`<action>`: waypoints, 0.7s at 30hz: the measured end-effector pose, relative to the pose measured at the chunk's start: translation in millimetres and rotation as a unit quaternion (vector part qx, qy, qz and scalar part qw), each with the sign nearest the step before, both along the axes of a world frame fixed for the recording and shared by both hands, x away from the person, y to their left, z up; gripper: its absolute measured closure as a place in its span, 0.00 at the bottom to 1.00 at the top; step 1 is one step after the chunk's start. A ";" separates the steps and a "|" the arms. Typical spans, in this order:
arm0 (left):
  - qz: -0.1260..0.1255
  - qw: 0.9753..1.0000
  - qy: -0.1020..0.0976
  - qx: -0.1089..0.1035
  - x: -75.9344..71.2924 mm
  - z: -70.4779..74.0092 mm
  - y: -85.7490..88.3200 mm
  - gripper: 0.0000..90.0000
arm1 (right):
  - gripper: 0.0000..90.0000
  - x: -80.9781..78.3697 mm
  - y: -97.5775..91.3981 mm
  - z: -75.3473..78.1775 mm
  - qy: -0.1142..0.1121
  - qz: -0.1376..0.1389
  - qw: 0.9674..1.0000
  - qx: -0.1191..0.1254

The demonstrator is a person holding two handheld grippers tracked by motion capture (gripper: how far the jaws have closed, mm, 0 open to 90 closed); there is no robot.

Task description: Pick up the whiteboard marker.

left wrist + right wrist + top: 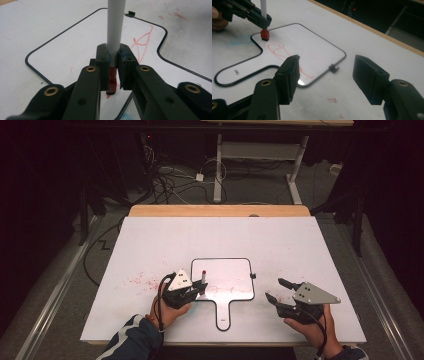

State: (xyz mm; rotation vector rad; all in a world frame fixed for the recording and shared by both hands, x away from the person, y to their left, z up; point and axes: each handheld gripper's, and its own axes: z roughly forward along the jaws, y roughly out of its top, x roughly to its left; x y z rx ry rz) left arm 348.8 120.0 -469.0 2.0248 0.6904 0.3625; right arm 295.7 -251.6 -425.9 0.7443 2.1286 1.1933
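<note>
On the whiteboard (pixel 235 275), left claw (pixel 200 287) grips marker (pixel 115 27); right claw (pixel 275 290) spread, clip (pixel 253 276) between.

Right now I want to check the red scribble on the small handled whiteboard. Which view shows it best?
The right gripper view: the red scribble lies whole across the small handled whiteboard, beside the red-tipped white marker. The left gripper view shows part of it behind the marker. The high view shows faint traces.

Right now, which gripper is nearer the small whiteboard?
Left. The left gripper holds a marker over the whiteboard's left edge; the right gripper, jaws open and empty, sits on the table off its right side.
</note>
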 end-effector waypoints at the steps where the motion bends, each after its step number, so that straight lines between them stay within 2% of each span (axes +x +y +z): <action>1: 0.004 1.000 -0.002 0.001 -0.2 -0.1 0.1 0.87 | 0.42 -1.1 -1.9 -0.5 0.000 -0.003 1.000 0.000; 8: -0.004 1.000 -0.005 0.003 0.7 -0.4 1.9 0.87 | 0.40 -6.4 -13.3 -5.4 0.006 -0.023 1.000 -0.003; 21: -0.007 1.000 -0.004 0.008 1.3 0.3 2.5 0.87 | 0.38 -7.8 -14.5 -7.1 0.005 -0.028 1.000 -0.009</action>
